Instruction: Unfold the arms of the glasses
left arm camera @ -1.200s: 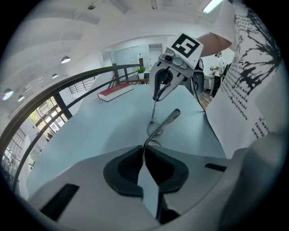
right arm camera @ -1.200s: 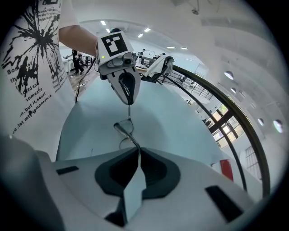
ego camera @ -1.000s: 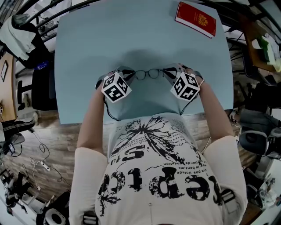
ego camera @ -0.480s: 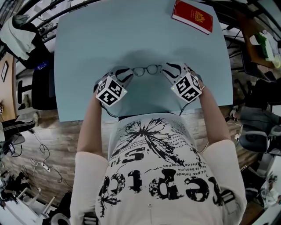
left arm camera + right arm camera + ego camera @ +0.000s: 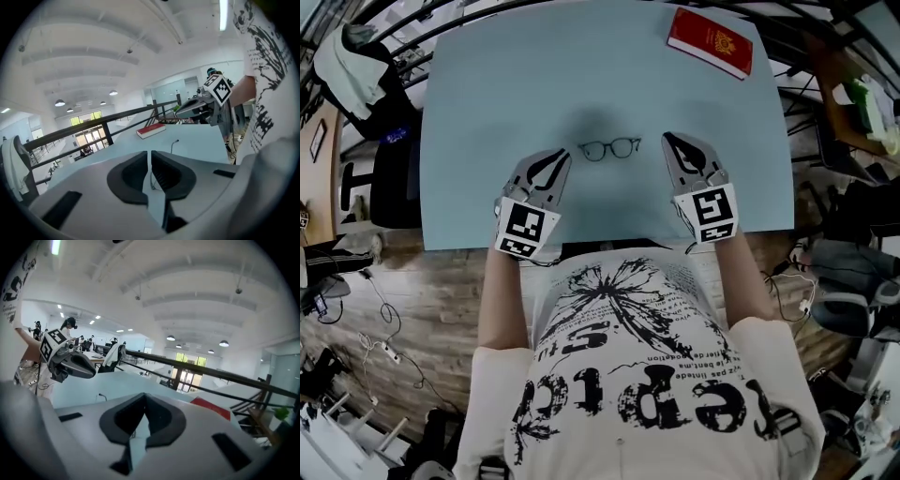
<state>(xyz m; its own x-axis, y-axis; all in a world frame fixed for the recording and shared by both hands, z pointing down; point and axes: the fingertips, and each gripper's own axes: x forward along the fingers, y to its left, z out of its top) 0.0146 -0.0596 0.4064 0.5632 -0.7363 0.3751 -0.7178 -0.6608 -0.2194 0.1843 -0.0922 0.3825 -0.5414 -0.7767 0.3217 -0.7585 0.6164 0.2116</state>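
On the table (image 5: 487, 103): one glasses (image 5: 609, 149), one book (image 5: 710, 42); left gripper (image 5: 563, 154) clenched empty, right gripper (image 5: 667, 138) just closed empty.

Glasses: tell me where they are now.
Head view: the glasses lie mid-table on the blue table between the left gripper and the right gripper, whose jaws just closed on nothing, untouched by either.

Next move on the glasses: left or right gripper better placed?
Left, marginally: left gripper sits nearer the glasses than right gripper. Both shut, empty; right's jaws have just been closing.
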